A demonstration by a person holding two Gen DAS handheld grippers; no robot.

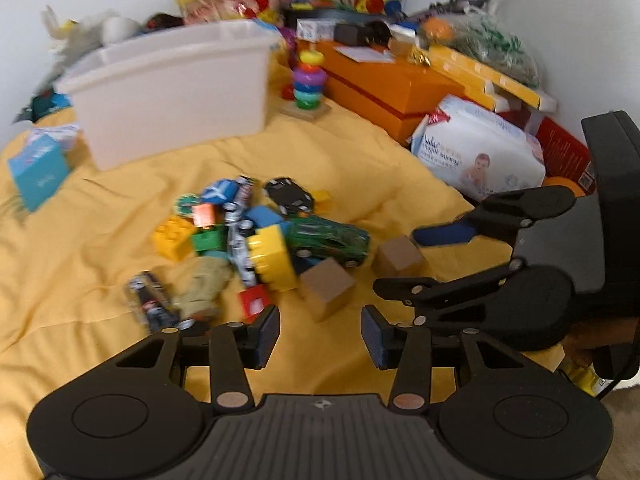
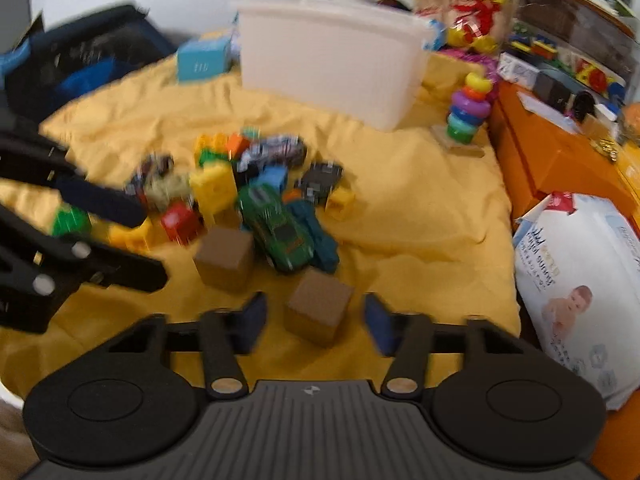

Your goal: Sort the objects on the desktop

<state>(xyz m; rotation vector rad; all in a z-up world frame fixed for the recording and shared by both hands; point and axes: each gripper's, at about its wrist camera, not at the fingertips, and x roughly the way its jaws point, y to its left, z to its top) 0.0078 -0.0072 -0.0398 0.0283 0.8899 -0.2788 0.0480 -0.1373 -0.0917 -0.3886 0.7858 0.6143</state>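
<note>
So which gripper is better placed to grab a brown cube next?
Right, probably. The right gripper is open with the nearer brown cube lined up between its fingers. The left gripper is open too, its cube sitting further ahead.

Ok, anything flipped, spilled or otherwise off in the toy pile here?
One black toy car lies upside down at the far edge of the pile, underside and wheels up. The green toy car sits upright. The white bin stands upright; nothing looks spilled.
</note>
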